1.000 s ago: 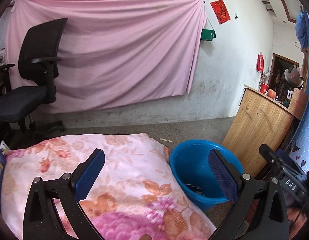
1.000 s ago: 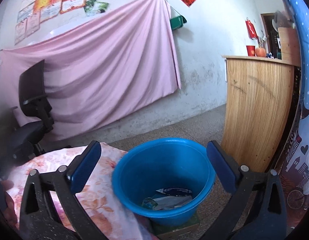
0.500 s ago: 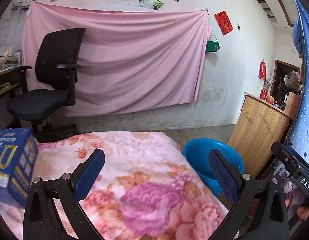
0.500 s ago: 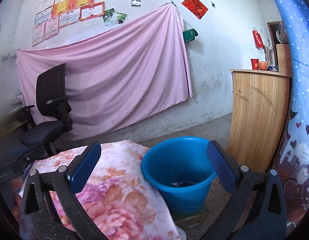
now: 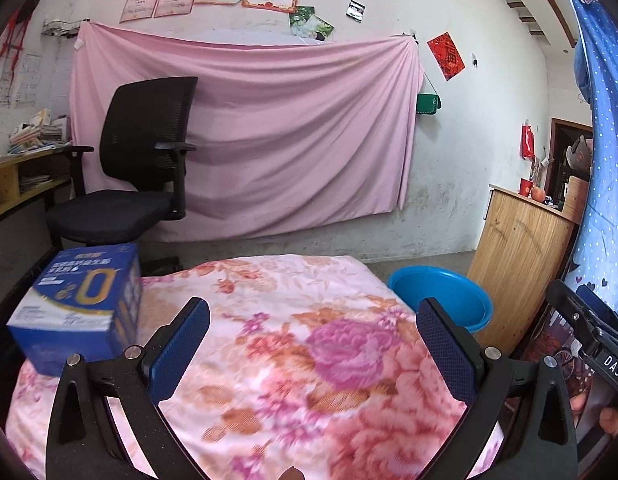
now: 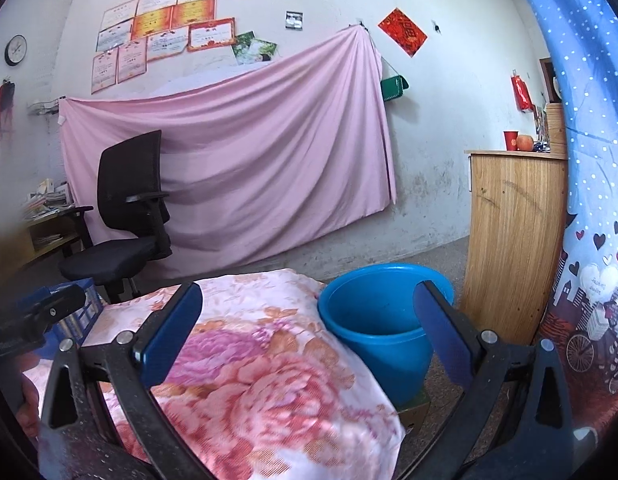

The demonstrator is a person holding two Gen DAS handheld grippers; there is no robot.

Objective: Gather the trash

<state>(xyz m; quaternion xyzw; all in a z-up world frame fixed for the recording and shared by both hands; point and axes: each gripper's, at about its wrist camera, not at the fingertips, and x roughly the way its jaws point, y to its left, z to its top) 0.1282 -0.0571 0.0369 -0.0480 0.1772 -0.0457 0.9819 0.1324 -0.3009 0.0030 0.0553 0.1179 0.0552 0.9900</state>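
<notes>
- Both cameras have swung up and away from the bucket since a second ago: its inside with the scraps was in plain sight then, now only the rim and wall show, and a blue box has come into the left view.
- Left gripper (image 5: pixel 312 344) hangs over the floral cloth (image 5: pixel 293 360), jaws wide apart, nothing between them.
- Right gripper (image 6: pixel 309 332) is the same story: jaws spread, empty, floral cloth under its left finger and the blue bucket (image 6: pixel 373 344) behind its right one.
- In the left wrist view the blue box (image 5: pixel 79 312) sits at about 9 o'clock, on the cloth's far left edge, just beside the left finger but not touching it.
- Blue bucket in that view is at 3 o'clock, off the cloth's right side, next to the wooden cabinet (image 5: pixel 517 264).
- My read: one drop is done and we are between items, hunting for the next piece of trash; the blue box looks the likely candidate, though I can't tell whether it counts as trash.
- Next move calls for the left gripper to swing toward 9 o'clock, straddle the box across a narrow face, and close firmly; it looks broad for these jaws, so a corner grip could slip.
</notes>
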